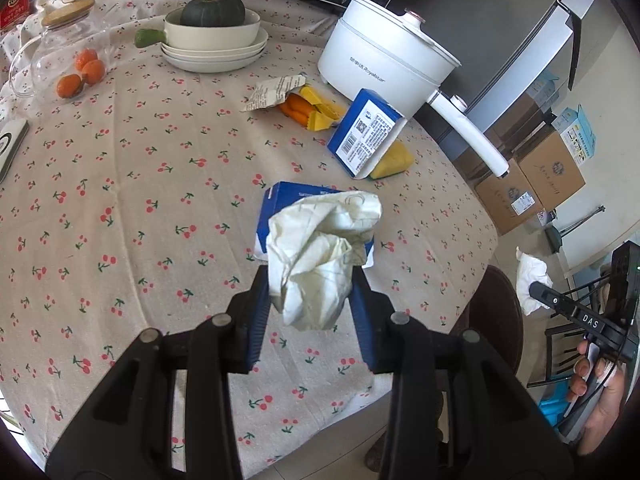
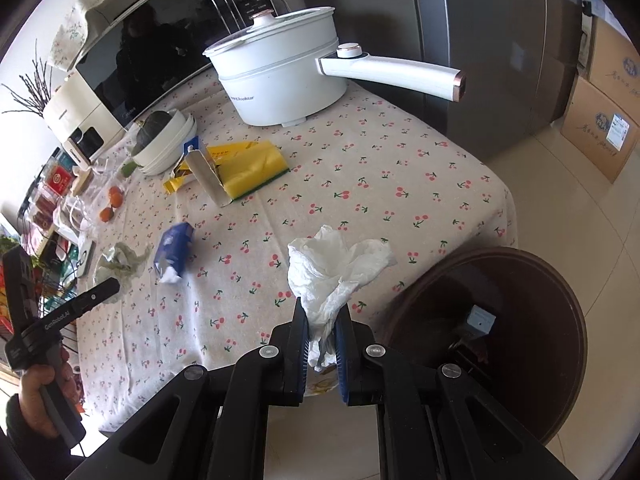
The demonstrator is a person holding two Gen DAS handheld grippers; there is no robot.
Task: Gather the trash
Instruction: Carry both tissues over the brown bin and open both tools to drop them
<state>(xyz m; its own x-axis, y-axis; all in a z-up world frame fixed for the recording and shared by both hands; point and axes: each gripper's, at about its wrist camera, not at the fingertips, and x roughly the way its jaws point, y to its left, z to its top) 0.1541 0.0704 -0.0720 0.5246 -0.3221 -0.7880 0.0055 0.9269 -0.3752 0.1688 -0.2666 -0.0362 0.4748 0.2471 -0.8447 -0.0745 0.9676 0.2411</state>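
Here, both grippers carry trash above the near edge of the counter (image 1: 132, 184), which wears a cherry-print cloth. Left gripper (image 1: 312, 296): jaws part-way apart, clamped on a crumpled cream paper wad (image 1: 320, 256), lifted off the cloth. Directly beyond the wad lies a blue tissue pack (image 1: 276, 212), flat on the counter. Right gripper (image 2: 322, 320): jaws nearly closed, pinching a white crumpled tissue (image 2: 332, 272) by its lower end; the rest fans upward past the fingertips, off the cloth. Just right of that gripper, below counter level, stands a dark brown round bin (image 2: 532, 344), mouth open.

Farther back on the counter: a blue carton (image 1: 364, 132) tipped on its side, leaning against a yellow sponge (image 1: 394, 160); to its left, a torn yellow wrapper (image 1: 296, 100) with its paper flap folded back. A white electric pot (image 1: 376, 56) with a long handle stands at far right. Far centre, a dark green squash (image 1: 212, 10) sits in a stack of white bowls (image 1: 216, 40). Small oranges (image 1: 82, 74) lie at far left, beside a glass jar.
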